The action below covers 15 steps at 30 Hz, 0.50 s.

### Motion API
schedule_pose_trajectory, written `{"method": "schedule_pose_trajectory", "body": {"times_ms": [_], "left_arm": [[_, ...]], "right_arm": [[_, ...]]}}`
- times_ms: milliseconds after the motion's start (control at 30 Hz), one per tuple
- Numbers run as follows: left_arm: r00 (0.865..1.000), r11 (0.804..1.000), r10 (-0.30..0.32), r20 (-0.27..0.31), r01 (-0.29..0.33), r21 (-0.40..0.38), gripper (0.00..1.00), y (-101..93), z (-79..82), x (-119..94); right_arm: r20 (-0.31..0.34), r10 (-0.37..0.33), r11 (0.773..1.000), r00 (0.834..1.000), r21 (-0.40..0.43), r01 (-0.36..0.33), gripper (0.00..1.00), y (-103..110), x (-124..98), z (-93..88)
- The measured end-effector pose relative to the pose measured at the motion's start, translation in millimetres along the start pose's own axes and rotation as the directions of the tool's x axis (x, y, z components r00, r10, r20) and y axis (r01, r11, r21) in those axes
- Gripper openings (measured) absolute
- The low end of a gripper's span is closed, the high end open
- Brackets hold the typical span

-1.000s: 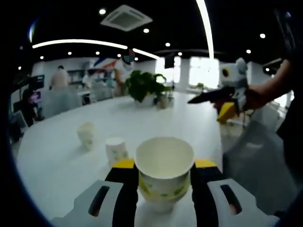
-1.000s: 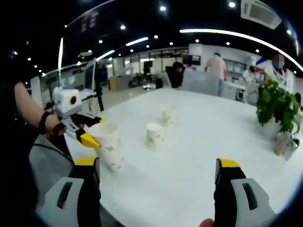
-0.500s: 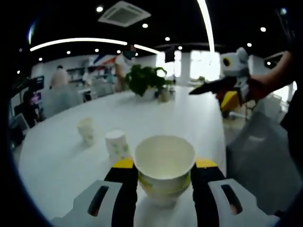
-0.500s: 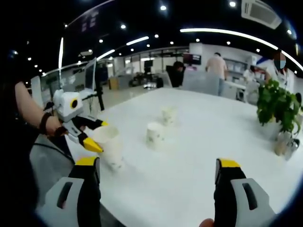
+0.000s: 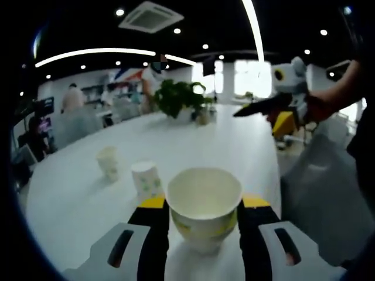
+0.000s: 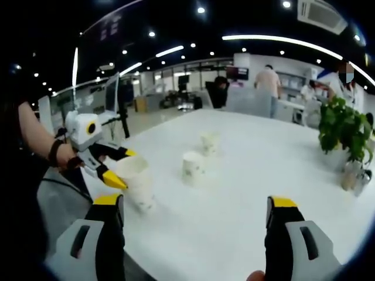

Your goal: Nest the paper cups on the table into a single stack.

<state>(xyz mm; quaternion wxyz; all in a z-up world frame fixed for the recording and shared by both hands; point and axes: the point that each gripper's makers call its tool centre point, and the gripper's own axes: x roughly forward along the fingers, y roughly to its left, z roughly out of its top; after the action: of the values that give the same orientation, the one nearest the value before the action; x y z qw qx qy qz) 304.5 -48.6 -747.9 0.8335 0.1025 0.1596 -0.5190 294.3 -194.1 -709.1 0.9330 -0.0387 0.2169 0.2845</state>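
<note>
— What's in the cups, can you see from there?

— The one in the left gripper (image 5: 202, 218) is a paper cup (image 5: 204, 205) with its mouth toward us, and it looks bare inside, plain white. The jaws are clamped on its sides, one yellow tip each side of the rim. In the right gripper view the same cup (image 6: 135, 180) sits near the table's edge, tilted a little, with the left gripper (image 6: 115, 168) around it.

— And the others?

— Two more on the white table (image 5: 76, 199). The near cup (image 5: 146, 179) stands upside down, base up, so nothing can be in it. The far cup (image 5: 108, 163) stands just beyond it, a bit apart; its inside I can't make out. From the other side you see them again, near cup (image 6: 193, 168) and far cup (image 6: 208, 143), mid-table.

— What about the right gripper?

— The right gripper (image 6: 196, 213) has its jaws wide apart, holding nothing, over the table (image 6: 246, 175). In the left gripper view it is out past the table's edge (image 5: 275, 108), held in a hand.

— Any change from a moment ago?

— Hardly. The held cup stays gripped the same way, the two loose cups have not moved, and the right gripper has stayed spread. A potted plant (image 5: 179, 99) stands at the far end.
</note>
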Motion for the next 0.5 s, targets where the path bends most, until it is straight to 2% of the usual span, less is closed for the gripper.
{"method": "schedule_pose_trajectory", "body": {"times_ms": [500], "left_arm": [[1.0, 1.0, 0.015, -0.007, -0.015, -0.007, 0.47, 4.7, -3.3, -6.9]], "right_arm": [[-0.001, 0.001, 1.0, 1.0, 0.009, -0.001, 0.99, 2.7, 1.4, -2.8]]}}
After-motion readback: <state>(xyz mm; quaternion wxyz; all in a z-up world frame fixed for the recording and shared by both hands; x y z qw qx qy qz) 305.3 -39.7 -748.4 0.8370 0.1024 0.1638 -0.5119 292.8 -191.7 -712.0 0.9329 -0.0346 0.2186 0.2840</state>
